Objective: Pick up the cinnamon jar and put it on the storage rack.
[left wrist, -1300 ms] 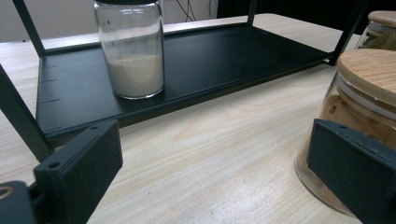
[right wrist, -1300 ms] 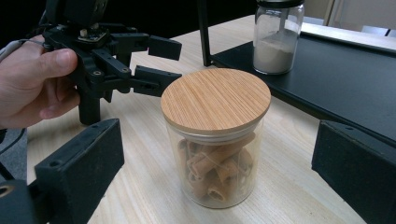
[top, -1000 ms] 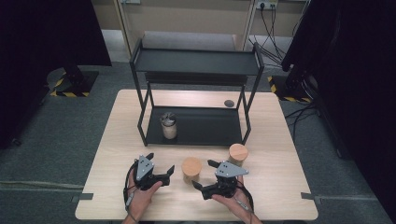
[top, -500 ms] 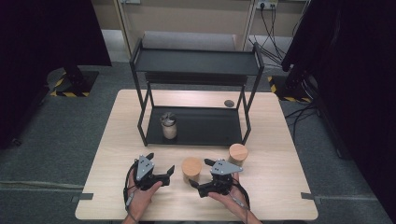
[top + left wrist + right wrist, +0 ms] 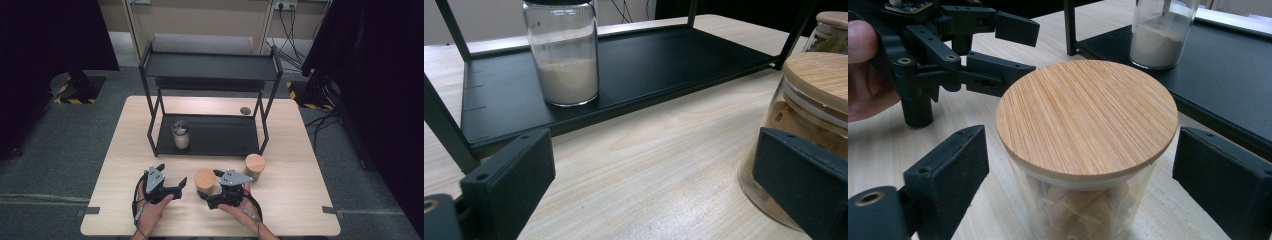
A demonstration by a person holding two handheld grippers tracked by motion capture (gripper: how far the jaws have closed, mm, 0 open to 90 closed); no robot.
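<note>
- Right gripper (image 5: 1083, 185): jaws spread wide either side of the wooden-lidded jar (image 5: 1087, 117), not touching it.
- Left gripper (image 5: 176, 182): jaws spread, empty, over the bench (image 5: 300, 200).

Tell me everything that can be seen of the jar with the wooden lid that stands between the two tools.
The jar is a clear glass cylinder with a round, flat lid of light striped wood, bamboo by its look, and a pale ring under the lid. It holds light brown chunks. It stands upright on the wooden table, in front of the black shelf. The right tool has its open jaws on either side of the jar, just below the lid, not touching it.
</note>
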